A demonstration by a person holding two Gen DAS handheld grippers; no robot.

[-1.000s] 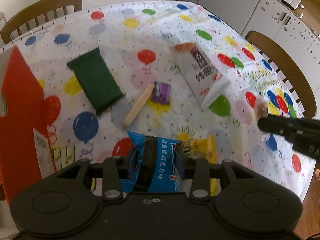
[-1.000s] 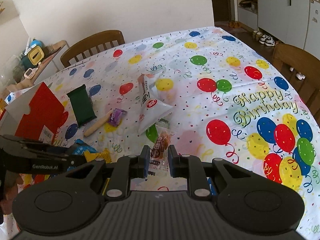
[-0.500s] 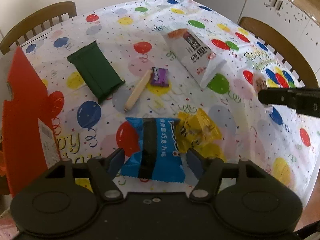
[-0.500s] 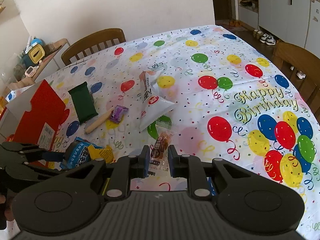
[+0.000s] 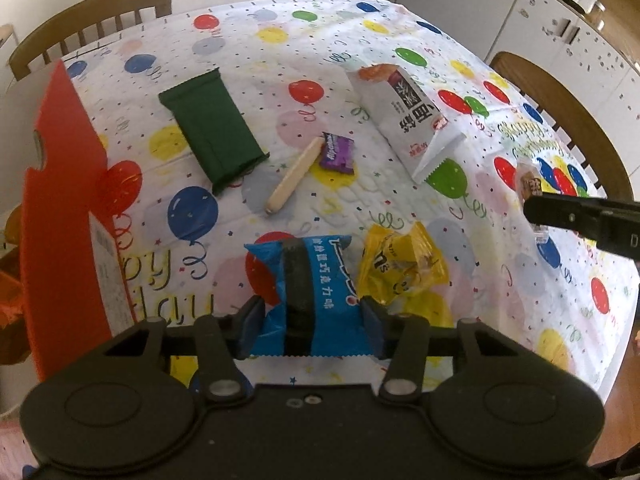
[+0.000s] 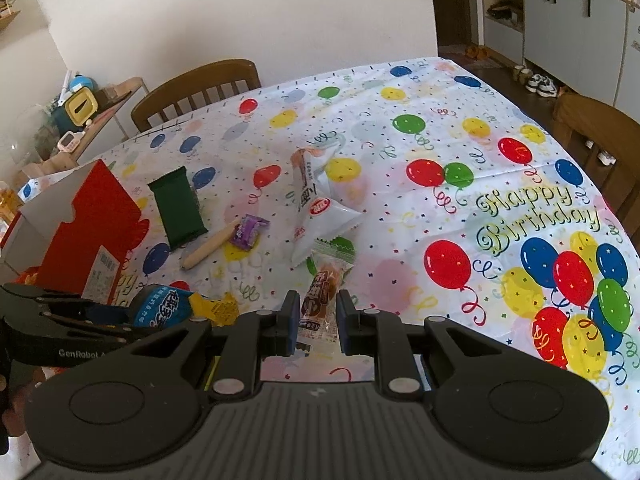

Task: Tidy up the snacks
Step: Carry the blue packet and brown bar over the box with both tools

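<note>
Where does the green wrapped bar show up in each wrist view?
Left wrist: the green bar lies upper left of centre, right of the red box.
Right wrist: the green bar lies left of centre, right of the red box.
Shared landmark: the tan stick just beside it.

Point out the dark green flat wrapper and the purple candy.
Dark green flat wrapper (image 5: 212,132), left wrist view, middle of its top face.
Small purple candy wrapper (image 5: 337,154), left wrist view, centre of the wrapper.
</note>
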